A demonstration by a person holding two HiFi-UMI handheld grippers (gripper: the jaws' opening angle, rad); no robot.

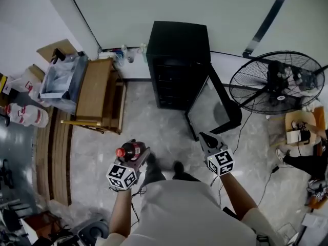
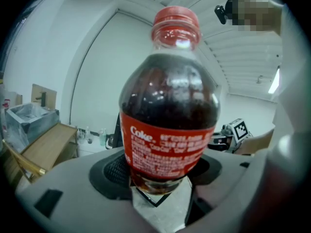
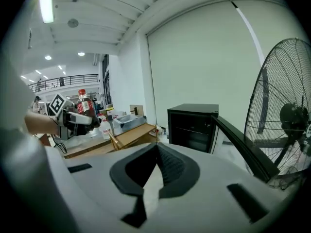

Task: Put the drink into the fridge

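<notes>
Your left claw (image 1: 137,158) is clenched on the Coke bottle (image 2: 167,115), which stands upright between its pads, red cap on top, at the lower left of centre in the head view. Your right claw (image 1: 205,139), lower right of centre, is closed with nothing in it. The black mini fridge (image 1: 179,60) stands at upper centre, well apart from the bottle. Its glass door (image 1: 212,109) hangs open towards the pedestal fan (image 1: 279,83).

bottle (image 2: 167,106): clear glossy plastic, ribbed red plastic cap (image 2: 176,23), glossy label (image 2: 167,149). fridge (image 1: 179,50) top centre: black, matt-looking casing; door (image 1: 210,109) glossy, probably glass. floor (image 1: 159,132): polished veined stone. table (image 1: 95,86) at left: bare wood. fan (image 1: 277,81) at right: black metal wire guard.
</notes>
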